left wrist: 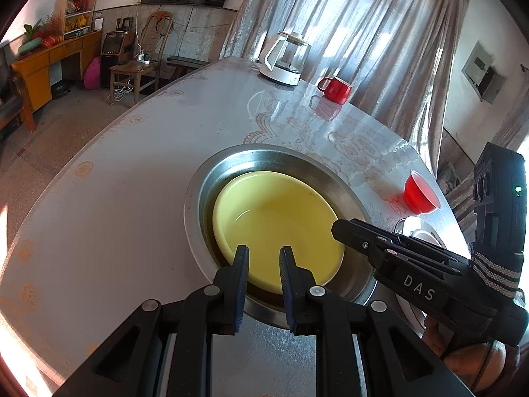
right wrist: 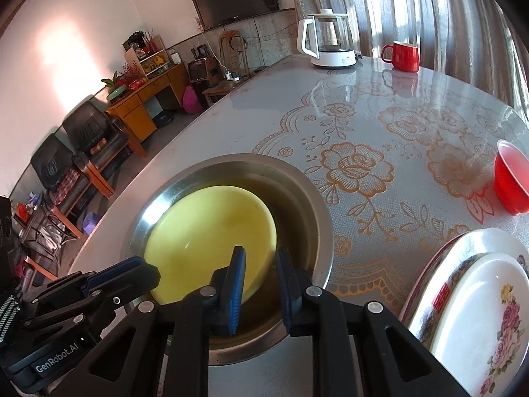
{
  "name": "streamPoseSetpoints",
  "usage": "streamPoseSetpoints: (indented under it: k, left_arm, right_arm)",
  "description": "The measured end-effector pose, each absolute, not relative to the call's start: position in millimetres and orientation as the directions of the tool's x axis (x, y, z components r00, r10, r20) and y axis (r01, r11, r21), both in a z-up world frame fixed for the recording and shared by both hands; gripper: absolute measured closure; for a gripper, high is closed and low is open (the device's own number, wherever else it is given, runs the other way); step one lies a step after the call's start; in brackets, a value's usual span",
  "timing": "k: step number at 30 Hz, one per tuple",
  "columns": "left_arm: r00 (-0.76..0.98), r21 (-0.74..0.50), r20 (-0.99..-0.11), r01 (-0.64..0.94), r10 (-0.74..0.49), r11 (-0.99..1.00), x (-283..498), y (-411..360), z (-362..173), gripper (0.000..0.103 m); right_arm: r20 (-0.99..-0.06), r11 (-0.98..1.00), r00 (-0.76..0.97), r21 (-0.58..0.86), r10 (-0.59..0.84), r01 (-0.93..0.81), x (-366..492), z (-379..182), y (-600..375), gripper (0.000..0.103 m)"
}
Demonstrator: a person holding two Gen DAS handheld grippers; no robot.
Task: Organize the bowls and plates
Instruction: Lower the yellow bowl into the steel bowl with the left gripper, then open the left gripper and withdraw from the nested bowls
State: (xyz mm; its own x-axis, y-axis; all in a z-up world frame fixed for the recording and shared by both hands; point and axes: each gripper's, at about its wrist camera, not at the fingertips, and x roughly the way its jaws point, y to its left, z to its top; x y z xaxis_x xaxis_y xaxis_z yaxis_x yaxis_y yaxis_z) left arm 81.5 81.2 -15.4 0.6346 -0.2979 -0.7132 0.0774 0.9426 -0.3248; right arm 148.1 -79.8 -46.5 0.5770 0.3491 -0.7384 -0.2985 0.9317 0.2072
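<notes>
A yellow plate (left wrist: 274,218) (right wrist: 205,231) lies inside a round steel basin (left wrist: 198,192) (right wrist: 317,205) on the table, its near edge looking a little raised. My left gripper (left wrist: 264,251) (right wrist: 157,274) hovers over the plate's near rim with its jaws narrow and nothing pinched between them. My right gripper (right wrist: 261,253) (left wrist: 335,226) sits at the plate's right rim. One finger is inside the plate and the other outside it, and the jaws are shut on that rim.
Two stacked white floral plates (right wrist: 479,304) (left wrist: 420,228) sit to the right of the basin. A red bowl (right wrist: 510,182) (left wrist: 420,195) stands beyond them. A glass kettle (right wrist: 330,39) and a red mug (right wrist: 401,56) stand at the far edge. The table drops off to the left.
</notes>
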Motion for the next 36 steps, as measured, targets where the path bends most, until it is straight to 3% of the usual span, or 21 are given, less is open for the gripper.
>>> streamPoseSetpoints:
  k: [28, 36]
  left_arm:
    - [0.634, -0.318, -0.714, 0.086, -0.299, 0.944, 79.2, 76.0, -14.4, 0.083]
    - [0.637, -0.311, -0.709, 0.104, -0.303, 0.945, 75.7, 69.9, -10.7, 0.082]
  right_arm:
    - [-0.704, 0.922, 0.596, 0.272, 0.386, -0.276, 139.4, -39.6, -94.4, 0.081]
    - [-0.667, 0.911, 0.62, 0.311, 0.413, -0.273, 131.3, -29.2, -105.4, 0.075]
